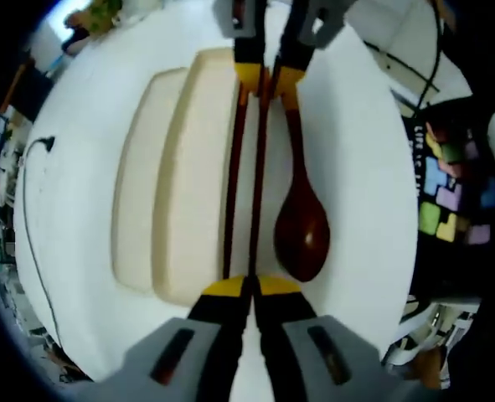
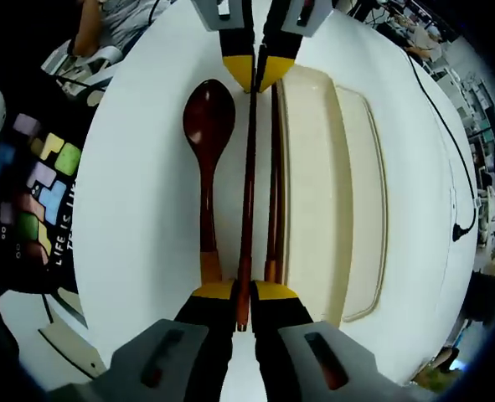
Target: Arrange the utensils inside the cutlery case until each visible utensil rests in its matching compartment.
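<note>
Both grippers, left (image 1: 249, 289) and right (image 2: 243, 293), clamp one chopstick (image 2: 247, 184) mid-frame; next, lower it into the case (image 2: 331, 193).

I work over a round white table (image 1: 79, 276); a thin black cable (image 1: 31, 218) trails across it, cluttered shelves (image 2: 486, 109) beyond.

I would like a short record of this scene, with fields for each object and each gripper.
surface: white table
case: cream cutlery case, compartments look empty
spoon: dark wooden spoon on table beside case
chopsticks: two dark chopsticks between spoon and case; one held at both ends
left gripper: fingers shut on a chopstick end
right gripper: fingers shut on the opposite end
</note>
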`<move>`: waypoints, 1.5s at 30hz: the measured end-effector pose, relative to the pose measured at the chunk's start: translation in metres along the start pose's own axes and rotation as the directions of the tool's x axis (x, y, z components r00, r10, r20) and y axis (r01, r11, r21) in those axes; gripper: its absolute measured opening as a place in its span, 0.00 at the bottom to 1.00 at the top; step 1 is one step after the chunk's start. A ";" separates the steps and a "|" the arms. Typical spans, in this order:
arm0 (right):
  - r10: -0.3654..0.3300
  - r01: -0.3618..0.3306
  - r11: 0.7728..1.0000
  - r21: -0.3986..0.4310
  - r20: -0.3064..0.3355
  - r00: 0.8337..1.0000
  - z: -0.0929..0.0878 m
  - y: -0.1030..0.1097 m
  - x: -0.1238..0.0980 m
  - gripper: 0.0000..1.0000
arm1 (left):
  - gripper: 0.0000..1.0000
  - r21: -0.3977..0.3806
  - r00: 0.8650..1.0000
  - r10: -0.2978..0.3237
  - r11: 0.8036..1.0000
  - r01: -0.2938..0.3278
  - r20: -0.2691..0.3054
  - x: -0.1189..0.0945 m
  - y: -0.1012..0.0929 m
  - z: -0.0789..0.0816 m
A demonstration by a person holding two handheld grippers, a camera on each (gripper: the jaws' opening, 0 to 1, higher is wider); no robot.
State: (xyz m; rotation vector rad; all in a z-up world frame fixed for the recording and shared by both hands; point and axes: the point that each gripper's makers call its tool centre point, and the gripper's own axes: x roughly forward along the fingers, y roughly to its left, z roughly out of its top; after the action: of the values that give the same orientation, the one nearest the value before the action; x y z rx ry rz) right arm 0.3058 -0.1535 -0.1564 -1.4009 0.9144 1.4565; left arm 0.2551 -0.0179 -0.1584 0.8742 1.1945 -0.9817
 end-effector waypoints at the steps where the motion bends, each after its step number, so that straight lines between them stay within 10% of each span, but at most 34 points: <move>1: -0.002 0.002 1.000 0.013 0.004 1.000 0.000 0.000 0.000 0.04 | 0.02 -0.004 1.000 0.001 1.000 -0.001 -0.003 0.001 0.000 0.001; 25: -0.043 0.044 0.999 0.013 -0.018 0.999 -0.001 0.006 -0.003 0.03 | 0.01 0.024 0.999 0.013 1.000 -0.014 0.052 -0.005 -0.001 -0.001; 45: -0.168 0.167 0.986 0.016 0.052 0.984 0.003 -0.011 -0.049 0.03 | 0.01 0.032 0.990 0.098 0.994 -0.102 0.099 -0.046 0.010 0.010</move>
State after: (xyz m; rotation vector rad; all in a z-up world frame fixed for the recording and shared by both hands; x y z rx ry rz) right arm 0.3138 -0.1522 -0.1062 -1.3893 0.7513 1.3536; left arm 0.2636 -0.0172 -0.1113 0.8971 1.0427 -0.9569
